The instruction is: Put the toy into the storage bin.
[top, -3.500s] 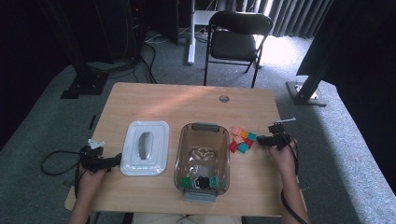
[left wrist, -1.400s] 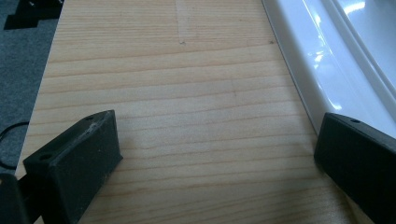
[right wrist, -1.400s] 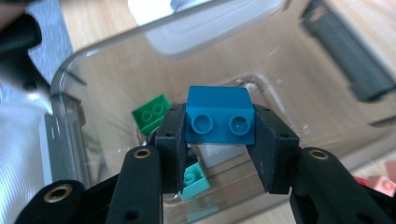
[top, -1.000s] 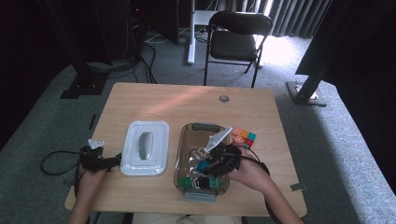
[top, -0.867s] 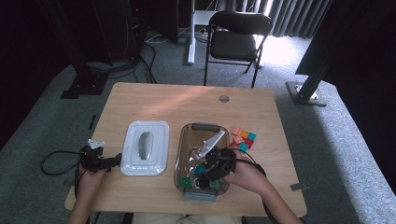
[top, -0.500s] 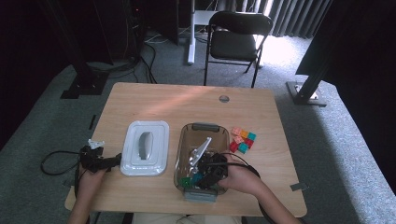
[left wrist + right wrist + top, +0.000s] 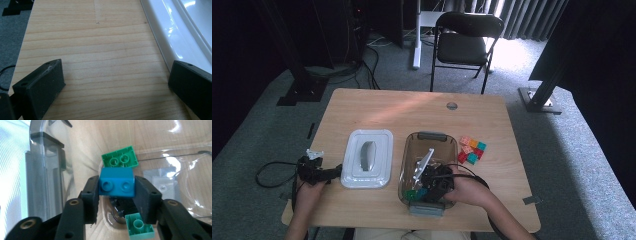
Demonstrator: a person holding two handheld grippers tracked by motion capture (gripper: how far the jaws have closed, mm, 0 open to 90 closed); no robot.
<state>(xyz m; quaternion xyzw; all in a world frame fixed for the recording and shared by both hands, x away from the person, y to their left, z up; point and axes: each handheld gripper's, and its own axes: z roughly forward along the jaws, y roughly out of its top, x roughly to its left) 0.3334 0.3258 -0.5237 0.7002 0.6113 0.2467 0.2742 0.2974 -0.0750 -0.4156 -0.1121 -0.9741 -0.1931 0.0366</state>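
My right gripper (image 7: 117, 189) reaches down into the clear plastic bin (image 7: 431, 136), near its front end. A blue two-stud brick (image 7: 117, 185) sits between its pads, which touch both sides of it; the jaws have just been opening slightly. A green brick (image 7: 120, 157) lies on the bin floor just beyond, and a teal brick (image 7: 138, 225) lies below the jaws. In the high view the right gripper (image 7: 424, 189) is over the bin's near half. My left gripper (image 7: 116, 77) rests open on the table beside the white lid (image 7: 180, 27), with nothing between its fingers.
The white lid (image 7: 367, 157) lies left of the bin, with the left gripper (image 7: 334, 172) at its left edge. Several loose coloured bricks (image 7: 472, 150) lie on the table to the right of the bin. A folding chair (image 7: 464, 37) stands beyond the table.
The right hand has carried its gripper toward the near end of the bin and lower into it. The left hand has stayed put.
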